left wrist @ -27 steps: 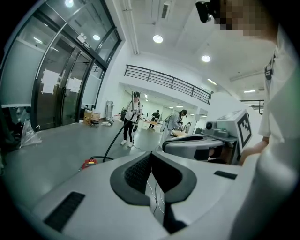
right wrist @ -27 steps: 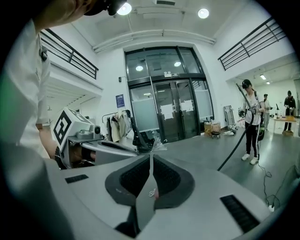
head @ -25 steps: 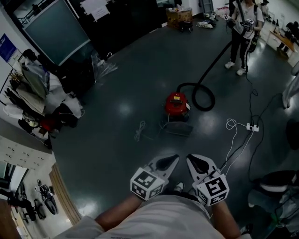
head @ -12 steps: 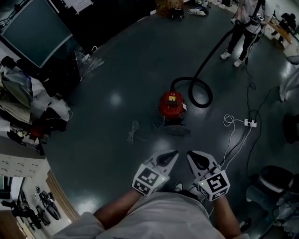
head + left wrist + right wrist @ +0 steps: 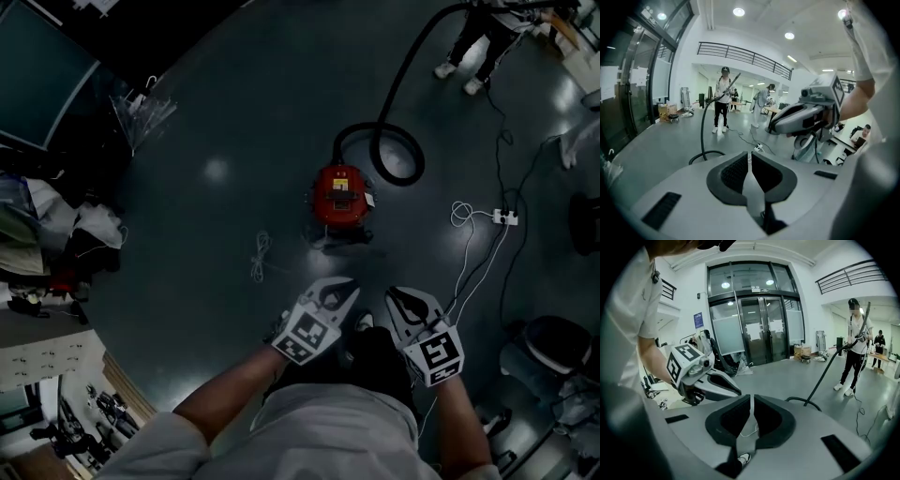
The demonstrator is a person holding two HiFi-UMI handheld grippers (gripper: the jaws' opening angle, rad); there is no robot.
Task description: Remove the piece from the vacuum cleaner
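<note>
The red vacuum cleaner [image 5: 339, 195] stands on the dark floor, well ahead of me. Its black hose [image 5: 394, 150] coils beside it and runs to the top right, where a person [image 5: 466, 52] holds the far end. A flat dark piece [image 5: 341, 241] lies on the floor at the vacuum's near side. My left gripper [image 5: 333, 292] and right gripper [image 5: 410, 302] hang side by side in front of my body, short of the vacuum. Both are shut with nothing between the jaws, as the left gripper [image 5: 750, 153] and right gripper [image 5: 752, 397] show in their own views.
A white cord [image 5: 258, 258] lies loose on the floor to the left of the vacuum. A power strip [image 5: 506, 217] with white and black cables lies to the right. Clutter [image 5: 56, 244] lines the left wall. Glass doors [image 5: 754, 329] stand behind.
The head view has tilted down and drawn closer to the vacuum, which now sits higher in frame above the grippers. Both grippers stay shut and level in front of me.
</note>
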